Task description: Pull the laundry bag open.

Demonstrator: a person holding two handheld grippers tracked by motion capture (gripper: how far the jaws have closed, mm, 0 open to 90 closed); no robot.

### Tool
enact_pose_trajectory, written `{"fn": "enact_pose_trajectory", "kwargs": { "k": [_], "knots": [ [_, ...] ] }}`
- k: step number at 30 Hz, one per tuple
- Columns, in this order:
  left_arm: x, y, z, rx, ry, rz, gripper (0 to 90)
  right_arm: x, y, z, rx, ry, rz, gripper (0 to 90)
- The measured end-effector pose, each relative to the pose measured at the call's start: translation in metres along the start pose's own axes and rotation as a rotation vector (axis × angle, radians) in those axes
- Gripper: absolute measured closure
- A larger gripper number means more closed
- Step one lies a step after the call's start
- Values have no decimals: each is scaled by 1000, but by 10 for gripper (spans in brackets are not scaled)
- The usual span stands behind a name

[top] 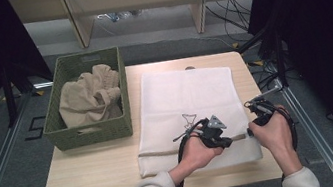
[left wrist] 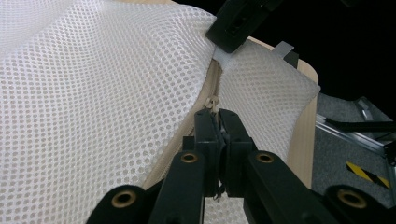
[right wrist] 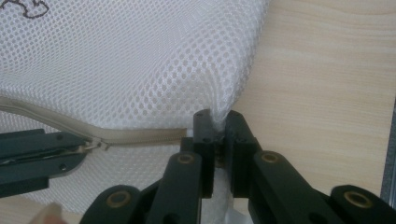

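Pulling the zipper tab [left wrist: 213,103] slowly along the zipper [right wrist: 140,136] with the left gripper [left wrist: 218,122] pinching it, keeping the right gripper [right wrist: 217,127] clamped on the mesh bag [top: 186,105] edge beside the zipper end, holding cloth tight.

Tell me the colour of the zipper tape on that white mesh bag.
Beige, against the white mesh laundry bag; the zipper tape shows best in the right gripper view.

Mesh bag [top: 190,115] lay flat on surface [top: 96,173]. Basket [top: 90,131] stood left of bag, just beside it. Cloth [top: 89,98] sat in basket.
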State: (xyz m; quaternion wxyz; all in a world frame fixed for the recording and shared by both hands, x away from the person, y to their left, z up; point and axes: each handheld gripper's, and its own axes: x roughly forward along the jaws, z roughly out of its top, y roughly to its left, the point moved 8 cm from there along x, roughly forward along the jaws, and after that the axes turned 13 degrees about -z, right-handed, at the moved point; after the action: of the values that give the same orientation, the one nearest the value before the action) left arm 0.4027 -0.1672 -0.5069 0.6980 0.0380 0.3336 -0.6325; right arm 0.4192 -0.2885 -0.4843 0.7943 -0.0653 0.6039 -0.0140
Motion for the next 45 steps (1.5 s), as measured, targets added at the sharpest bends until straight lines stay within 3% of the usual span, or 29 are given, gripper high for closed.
{"fn": "enact_pose_trajectory", "kwargs": {
  "k": [5, 6, 9, 16, 20, 24, 26, 27, 29, 33, 35, 36, 39, 40, 42, 45],
  "knots": [
    [-2, 0, -1, -3, -3, -2, 867, -1, 2, 1, 6, -1, 4, 852],
    [-1, 0, -1, -5, -6, -18, 867, -1, 2, 1, 7, 1, 7, 852],
    [-3, 1, -2, -12, -5, 4, 867, -1, 1, 1, 7, -5, -8, 852],
    [-4, 0, -3, -18, -7, -14, 867, 0, 1, 1, 3, -15, 10, 852],
    [-6, 1, -5, -15, -3, -5, 867, -1, -1, 1, -1, -13, -12, 852],
    [-9, 2, -7, -20, -3, -3, 867, 0, -1, 1, 2, -13, -1, 852],
    [-9, 0, -7, -29, -12, -4, 867, -1, 2, 1, 12, -7, -1, 852],
    [-10, 0, -7, -24, -11, -1, 867, -2, 4, 0, 39, 7, 0, 852],
    [-11, 1, -7, -24, -8, -3, 867, -1, 2, 0, 2, -8, -4, 852],
    [-11, 1, -6, -24, -14, -17, 867, -2, 2, 1, 11, -13, -7, 852],
    [-13, 1, -6, -16, -6, 6, 867, -3, 3, 2, 6, -22, -2, 853],
    [-13, 1, -6, -12, -6, 9, 867, -5, 4, 1, 37, -16, -15, 853],
    [-15, 1, -6, -15, -11, 9, 867, -3, 2, 2, 13, -29, -15, 853],
    [-16, 1, -7, -7, -2, 16, 867, -4, 4, 1, 39, -18, -16, 853],
    [-16, 1, -9, -12, -1, 13, 867, -2, 2, 1, 8, -18, -3, 853],
    [-21, 4, -11, 3, 17, 40, 867, -2, 1, 1, 14, -24, -22, 853]
  ]
}}
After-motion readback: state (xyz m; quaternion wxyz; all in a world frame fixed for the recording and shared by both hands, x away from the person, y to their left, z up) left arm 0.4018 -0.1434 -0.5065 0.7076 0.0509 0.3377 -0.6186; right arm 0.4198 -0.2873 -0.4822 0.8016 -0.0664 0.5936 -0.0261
